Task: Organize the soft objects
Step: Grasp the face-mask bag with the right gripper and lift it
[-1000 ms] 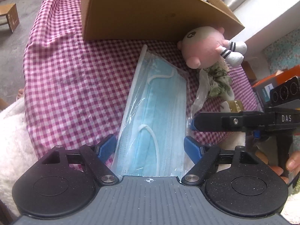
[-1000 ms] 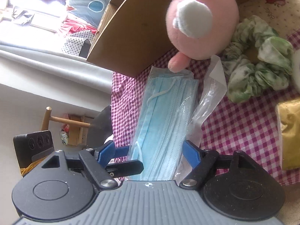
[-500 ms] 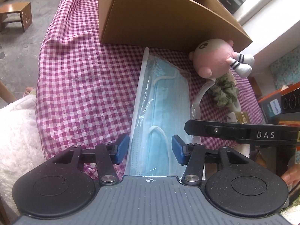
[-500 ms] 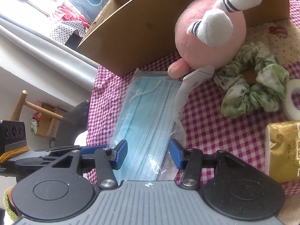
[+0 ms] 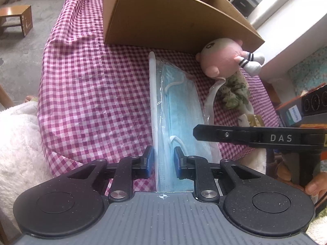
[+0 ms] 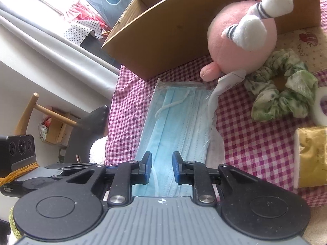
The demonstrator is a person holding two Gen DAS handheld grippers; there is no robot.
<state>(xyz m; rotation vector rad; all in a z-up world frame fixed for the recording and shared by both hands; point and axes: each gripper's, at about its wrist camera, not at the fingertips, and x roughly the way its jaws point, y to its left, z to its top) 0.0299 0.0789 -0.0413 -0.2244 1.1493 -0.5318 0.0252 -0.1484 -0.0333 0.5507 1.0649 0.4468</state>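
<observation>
Now, by item:

Left gripper (image 5: 163, 161): its jaws have just been closing and are now pinched on the near end of the mask pack (image 5: 179, 110), which is squeezed narrow between the blue pads.

Right gripper (image 6: 162, 163): its jaws have just been closing as well; the same pack's near end is gathered between its pads, so a pinch is judged to be made, a shade less tight than the left one.

Mask pack: a clear bag of blue face masks, laid on the checked tablecloth (image 5: 92, 85), run from 6 o'clock toward 12 o'clock in both wrist views, its far end just short of the cardboard box (image 5: 163, 18).

Neighbours: a pink plush toy (image 6: 243, 38) is found at 1 o'clock, touching the box wall and resting on the pack's loose flap; a green scrunchie (image 6: 280, 100) lies at 2 o'clock.

Change: a second ago both pairs of pads were spread wide around the pack; they are now drawn in on it.

Meaning for the task: the pack is judged to be secured by both grippers, so a lift toward the box can be attempted.

Risk: the flap under the toy may drag.
</observation>
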